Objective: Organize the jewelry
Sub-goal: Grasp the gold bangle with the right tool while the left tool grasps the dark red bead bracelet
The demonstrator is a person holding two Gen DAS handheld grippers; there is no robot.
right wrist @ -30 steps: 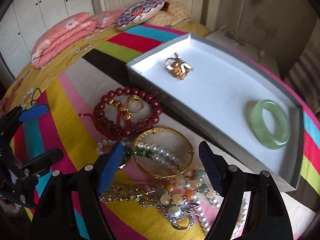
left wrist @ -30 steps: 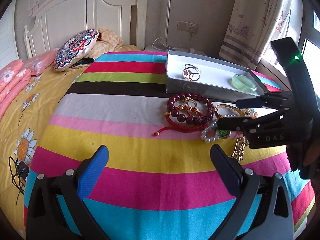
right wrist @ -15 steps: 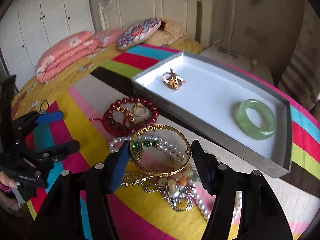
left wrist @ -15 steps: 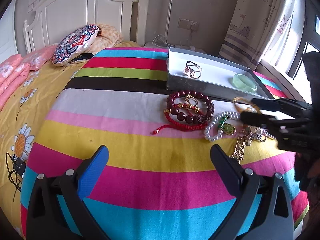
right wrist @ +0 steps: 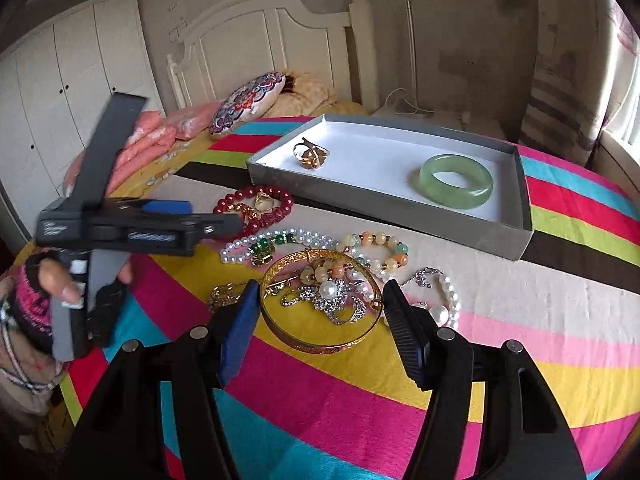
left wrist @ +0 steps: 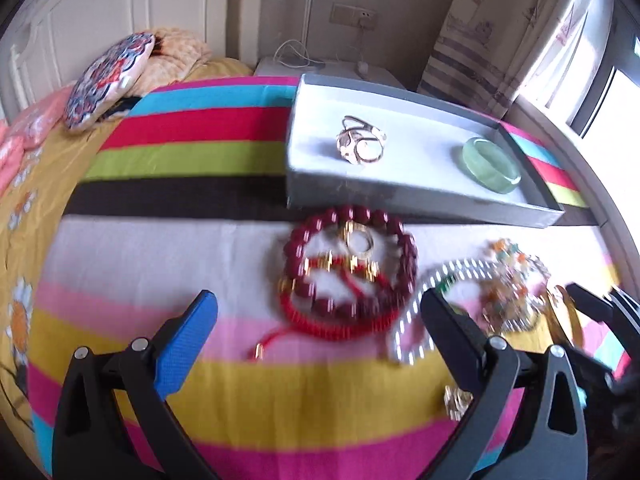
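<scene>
My right gripper point(right wrist: 320, 312) is shut on a gold bangle point(right wrist: 320, 344), held just above the heap of pearl and bead jewelry point(right wrist: 340, 280) on the striped bedspread. The same bangle point(left wrist: 562, 320) shows at the right edge of the left wrist view. My left gripper point(left wrist: 320, 332) is open and empty, hanging over dark red bead bracelets point(left wrist: 352, 272) and a pearl string point(left wrist: 412, 320). A hand holds that left gripper point(right wrist: 208, 216) at the left of the right wrist view. Behind the heap, a grey tray point(right wrist: 384, 204) holds a green jade bangle point(right wrist: 456, 180) and a gold ring piece point(right wrist: 310, 154).
A patterned round cushion point(right wrist: 248, 104) and pink folded bedding point(right wrist: 160, 140) lie near the white headboard. A nightstand with a cable point(left wrist: 320, 68) stands behind the tray point(left wrist: 420, 200). A curtain and window are at the right. The bedspread in front of the heap is bare.
The right gripper's jaws narrowed onto the gold bangle and lifted it off the heap, drawing back. The left gripper moved closer to the red bracelets, which now look larger and blurred.
</scene>
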